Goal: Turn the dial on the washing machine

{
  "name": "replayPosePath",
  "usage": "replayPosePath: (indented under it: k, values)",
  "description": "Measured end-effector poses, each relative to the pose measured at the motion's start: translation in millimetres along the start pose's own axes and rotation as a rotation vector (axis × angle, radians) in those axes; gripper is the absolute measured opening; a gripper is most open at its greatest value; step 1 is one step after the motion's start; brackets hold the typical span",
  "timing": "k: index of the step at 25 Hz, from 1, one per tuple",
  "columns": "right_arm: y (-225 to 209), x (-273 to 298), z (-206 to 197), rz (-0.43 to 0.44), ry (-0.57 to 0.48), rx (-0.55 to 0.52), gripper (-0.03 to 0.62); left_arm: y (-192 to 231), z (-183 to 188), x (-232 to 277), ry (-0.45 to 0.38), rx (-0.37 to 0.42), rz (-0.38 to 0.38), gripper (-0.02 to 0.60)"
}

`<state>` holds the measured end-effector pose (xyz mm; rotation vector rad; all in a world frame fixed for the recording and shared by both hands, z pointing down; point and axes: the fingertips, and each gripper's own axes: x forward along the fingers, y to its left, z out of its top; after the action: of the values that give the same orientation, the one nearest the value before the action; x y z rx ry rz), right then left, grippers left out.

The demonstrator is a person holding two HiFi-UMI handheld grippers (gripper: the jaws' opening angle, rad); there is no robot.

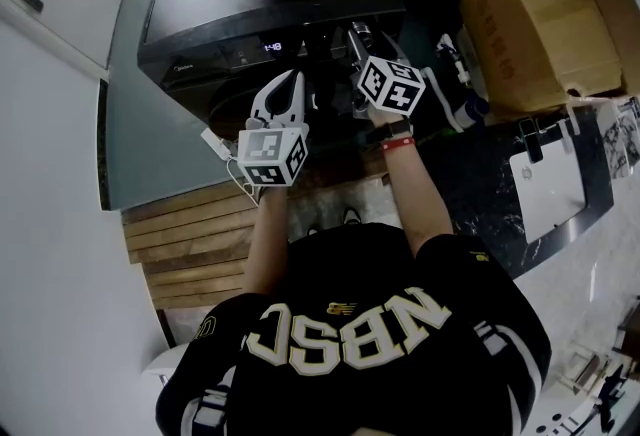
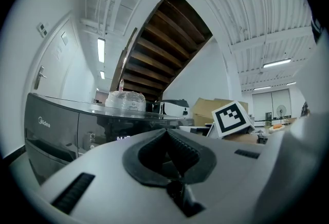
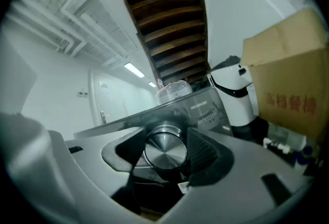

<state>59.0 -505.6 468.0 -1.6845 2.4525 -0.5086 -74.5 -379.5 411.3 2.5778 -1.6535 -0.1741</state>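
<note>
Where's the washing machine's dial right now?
In the right gripper view, the round metal dial sits mid-frame, held between the jaws of the right gripper, on the washing machine front.

I read "Midea" on the washing machine [image 2: 56, 133], what looks like "1:48" on its display [image 1: 272, 47], and "NBSC" across the person's shirt [image 1: 350, 329].
</note>
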Motion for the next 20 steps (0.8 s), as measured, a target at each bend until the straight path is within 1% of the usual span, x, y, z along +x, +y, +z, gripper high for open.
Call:
replayPosePath:
  k: [2,3,4,7,10,14,16,19,20]
  values:
    - [-2.4,-2.0,2.5,-0.004,-0.005,0.114,0.259,1.2,-0.3,-0.9,0.000,-0.002,0.004,0.014]
    - [-2.7,-3.5,4.6,-0.008,-0.006,0.145,0.259,1.3,-0.4,-1.2,0.000,-0.002,0.004,0.014]
    - [-2.6,-4.7,6.3,-0.012,-0.005,0.157,0.259,1.2,-0.5,-1.3,0.000,-0.003,0.004,0.014]
    - [-1.9,-4.5,5.2,-0.017,0.000,0.130,0.259,0.2,-0.1,-1.2,-0.001,-0.002,0.003,0.014]
    - [-1.4,-4.6,5.5,-0.019,0.001,0.126,0.259,-1.0,0.3,-0.9,-0.001,-0.001,-0.001,0.014]
    - [-2.7,-5.7,6.2,-0.019,-0.002,0.168,0.259,-1.5,0.1,-0.9,-0.001,-0.002,-0.004,0.014]
    - [-5.5,-6.0,6.5,-0.021,-0.010,0.269,0.259,-1.4,-0.1,-0.1,0.000,-0.005,-0.006,0.014]
    - [-13.9,-5.7,3.0,-0.008,-0.032,0.539,0.259,-3.7,-0.3,2.2,0.000,-0.011,-0.015,0.014]
    - [-16.3,-5.8,2.0,-0.003,-0.039,0.611,0.259,-4.9,-0.2,3.1,-0.001,-0.011,-0.018,0.014]
